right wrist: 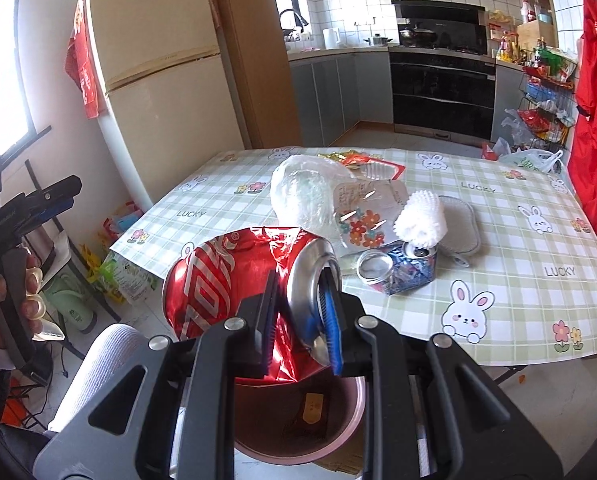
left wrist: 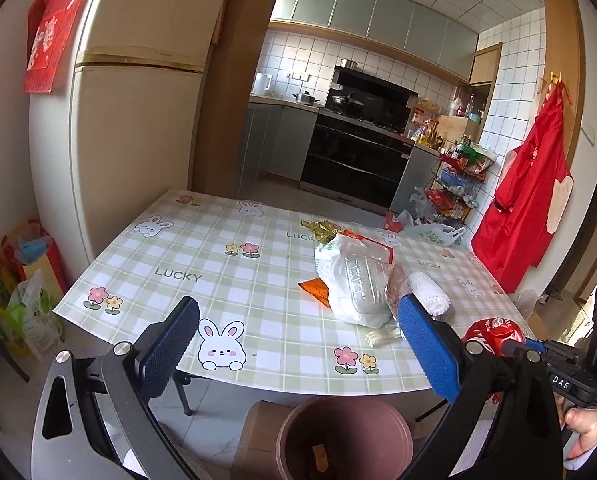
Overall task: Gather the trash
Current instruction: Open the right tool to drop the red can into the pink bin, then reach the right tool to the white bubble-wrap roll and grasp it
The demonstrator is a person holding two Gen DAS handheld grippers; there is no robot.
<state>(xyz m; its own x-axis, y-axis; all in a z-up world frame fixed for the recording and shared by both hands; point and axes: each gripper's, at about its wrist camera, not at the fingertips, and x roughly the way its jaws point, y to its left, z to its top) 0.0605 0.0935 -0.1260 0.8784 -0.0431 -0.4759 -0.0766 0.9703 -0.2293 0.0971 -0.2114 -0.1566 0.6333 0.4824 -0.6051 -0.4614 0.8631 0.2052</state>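
Left tongs (left wrist: 298, 344) spread wide and empty above the pink bin (left wrist: 344, 436); right tongs (right wrist: 300, 316) clenched on the rim of a crushed red can (right wrist: 234, 276), held over that bin (right wrist: 298, 412) just off the worktop (right wrist: 498, 240) edge. Thin pinch on slick, dented metal: likely to twist loose early and bounce off the bin's rim onto the floor. Further right, crushed blue can (right wrist: 402, 268) and plastic wrappers (right wrist: 302, 192) piled close, easily dragged or scattered by a careless reach.
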